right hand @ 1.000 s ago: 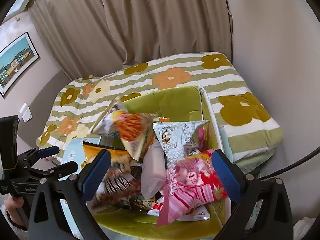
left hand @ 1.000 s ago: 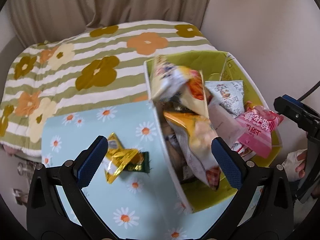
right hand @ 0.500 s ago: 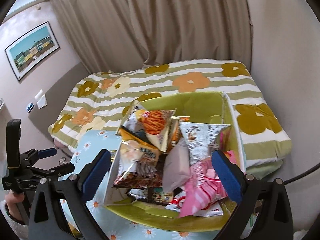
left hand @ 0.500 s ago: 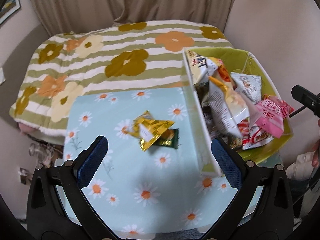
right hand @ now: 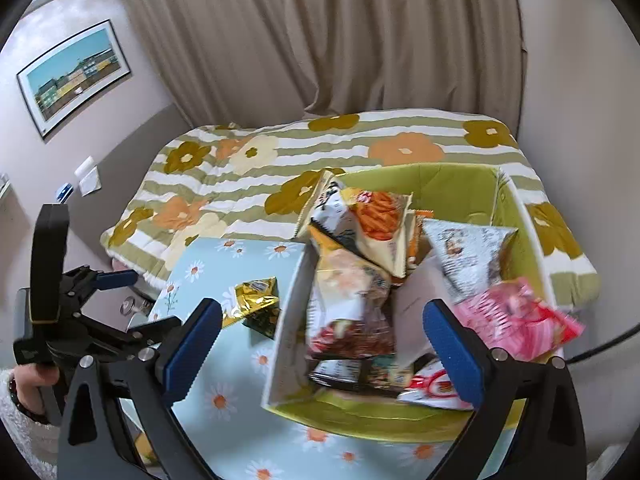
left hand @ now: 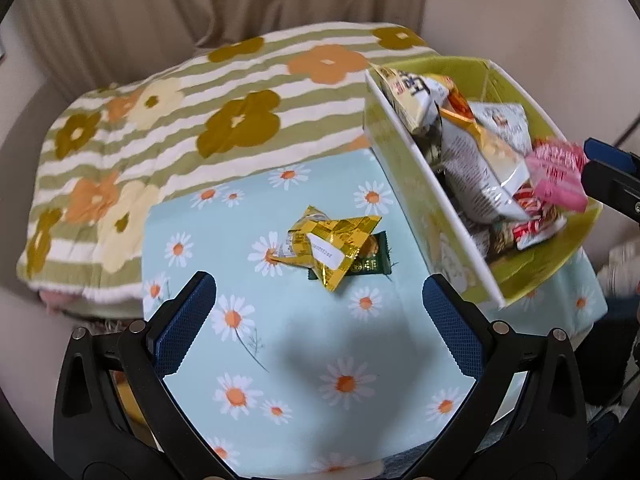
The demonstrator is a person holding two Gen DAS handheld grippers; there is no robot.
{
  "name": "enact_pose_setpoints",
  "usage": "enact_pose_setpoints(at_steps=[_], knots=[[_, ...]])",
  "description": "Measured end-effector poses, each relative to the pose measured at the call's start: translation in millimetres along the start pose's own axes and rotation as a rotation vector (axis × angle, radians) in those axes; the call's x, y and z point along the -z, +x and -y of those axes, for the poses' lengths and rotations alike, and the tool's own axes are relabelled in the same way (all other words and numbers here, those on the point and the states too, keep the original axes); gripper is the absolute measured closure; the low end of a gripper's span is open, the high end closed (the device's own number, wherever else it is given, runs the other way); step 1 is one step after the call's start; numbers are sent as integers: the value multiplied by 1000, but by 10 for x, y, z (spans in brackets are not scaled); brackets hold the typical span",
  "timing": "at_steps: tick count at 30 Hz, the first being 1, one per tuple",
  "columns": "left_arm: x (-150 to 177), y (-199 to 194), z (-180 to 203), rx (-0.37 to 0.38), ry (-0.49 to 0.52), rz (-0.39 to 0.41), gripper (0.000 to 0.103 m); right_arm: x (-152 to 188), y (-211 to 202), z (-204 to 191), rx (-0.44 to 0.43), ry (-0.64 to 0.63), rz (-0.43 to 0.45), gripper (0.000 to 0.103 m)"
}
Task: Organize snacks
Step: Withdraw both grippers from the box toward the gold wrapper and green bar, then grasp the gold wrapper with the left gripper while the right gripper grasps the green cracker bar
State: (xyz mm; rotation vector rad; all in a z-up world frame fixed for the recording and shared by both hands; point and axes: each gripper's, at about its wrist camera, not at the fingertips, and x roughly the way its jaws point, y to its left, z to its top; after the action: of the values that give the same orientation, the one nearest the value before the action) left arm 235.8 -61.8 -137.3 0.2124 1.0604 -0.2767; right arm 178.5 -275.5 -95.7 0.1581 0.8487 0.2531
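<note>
Both jaws apart and empty — left gripper (left hand: pixel 320 312) over the table (left hand: pixel 280 360), right gripper (right hand: pixel 322 344) over the box (right hand: pixel 456 188).

Gold packet (left hand: pixel 332 240) — crinkled foil, white label — lies on a dark green packet (left hand: pixel 372 266), just beside the box, which is crammed with snack bags, a pink bag (right hand: pixel 516 320) poking over its rim.

Glossy gold foil packet (left hand: pixel 334 240); matt, probably cloth daisy tablecover (left hand: pixel 304 360).

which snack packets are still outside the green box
Two: the crinkled gold foil packet and the dark green packet partly under it, both on the daisy tablecloth. Every other bag sits in the green box.
</note>
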Motion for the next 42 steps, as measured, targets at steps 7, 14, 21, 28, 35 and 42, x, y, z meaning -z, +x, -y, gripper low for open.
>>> enact_pose_setpoints(at_steps=[7, 14, 21, 28, 35, 42], knots=[[0, 415, -164, 104, 168, -43, 0, 97, 206, -474, 103, 108, 22, 3], [-4, 684, -462, 175, 304, -63, 0, 392, 317, -874, 194, 187, 76, 3], [61, 977, -476, 239, 474, -52, 0, 849, 510, -1182, 242, 202, 103, 3], [139, 1293, -275, 220, 619, 25, 1, 1342, 1105, -1226, 264, 198, 17, 3], [-32, 1618, -163, 283, 626, 22, 1, 1412, 1497, -1145, 296, 210, -20, 3], [-144, 1783, -112, 297, 601, 18, 7, 1262, 1760, -1106, 341, 164, -36, 3]])
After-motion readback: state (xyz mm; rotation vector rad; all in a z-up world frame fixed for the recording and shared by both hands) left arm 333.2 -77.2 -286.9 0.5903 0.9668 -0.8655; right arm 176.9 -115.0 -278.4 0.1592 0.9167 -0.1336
